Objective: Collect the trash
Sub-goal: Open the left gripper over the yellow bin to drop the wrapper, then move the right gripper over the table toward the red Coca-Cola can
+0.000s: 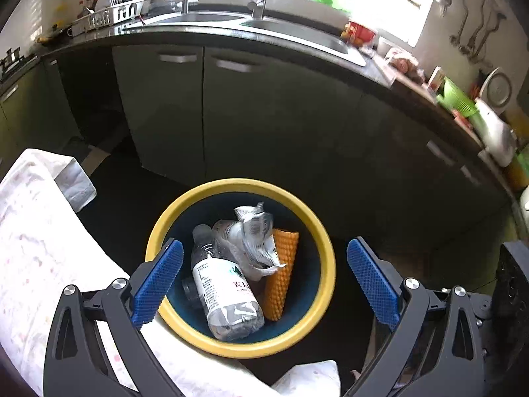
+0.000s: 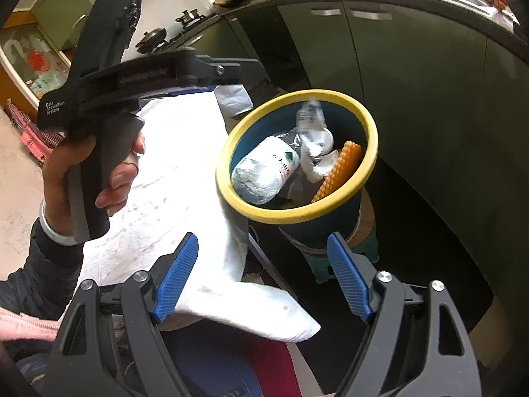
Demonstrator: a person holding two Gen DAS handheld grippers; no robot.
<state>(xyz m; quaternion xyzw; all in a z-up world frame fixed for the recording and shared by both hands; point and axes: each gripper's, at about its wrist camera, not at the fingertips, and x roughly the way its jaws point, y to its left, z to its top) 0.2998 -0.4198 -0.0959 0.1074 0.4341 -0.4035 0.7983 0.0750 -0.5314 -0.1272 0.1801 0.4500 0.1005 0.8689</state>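
Between the fingers: one bin [image 1: 322,248], holding two plastic bottles [image 1: 228,294], one crumpled wrapper [image 1: 258,231], one orange ridged piece [image 1: 281,278].

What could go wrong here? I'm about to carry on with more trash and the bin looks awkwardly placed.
The yellow-rimmed bin seems perched on a small stool against the cloth-covered table's edge, so a knock might tip it. The water bottle, crumpled wrapper and orange piece already pile high; more trash may spill out.
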